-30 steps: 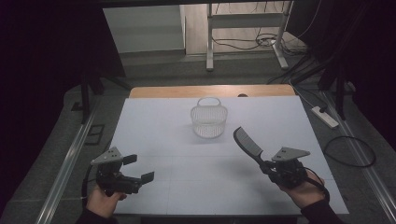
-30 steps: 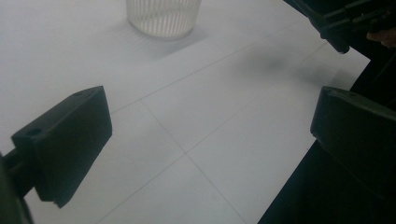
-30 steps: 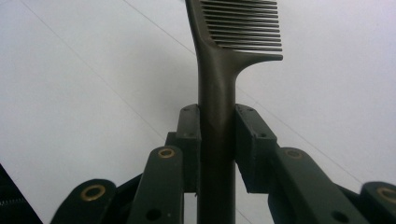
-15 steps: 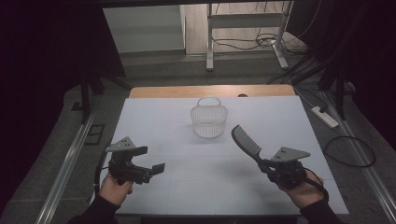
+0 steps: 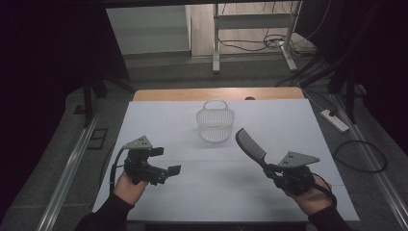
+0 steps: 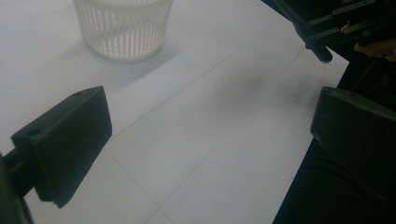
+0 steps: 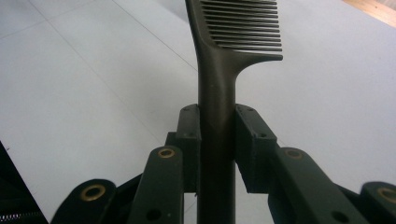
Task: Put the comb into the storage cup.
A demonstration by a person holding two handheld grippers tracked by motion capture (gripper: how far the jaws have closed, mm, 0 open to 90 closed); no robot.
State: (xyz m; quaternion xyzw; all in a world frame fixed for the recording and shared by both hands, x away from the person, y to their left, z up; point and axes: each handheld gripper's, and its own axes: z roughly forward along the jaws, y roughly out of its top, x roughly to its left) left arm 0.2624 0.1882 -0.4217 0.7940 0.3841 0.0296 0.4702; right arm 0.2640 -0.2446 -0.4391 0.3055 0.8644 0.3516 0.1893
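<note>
Between the pads of the right claw (image 7: pixel 217 135) sits the handle of a long black plastic comb (image 5: pixel 250 144), teeth raised ahead of it toward the white slatted plastic basket (image 5: pixel 215 124). To do this well, I judge: carry the comb over the rim, tip it teeth-down, then release. The left claw (image 5: pixel 162 161), gaping wide and empty, could steady the basket. The white desk (image 5: pixel 288 120) stands in a dim room with cables on the floor.
</note>
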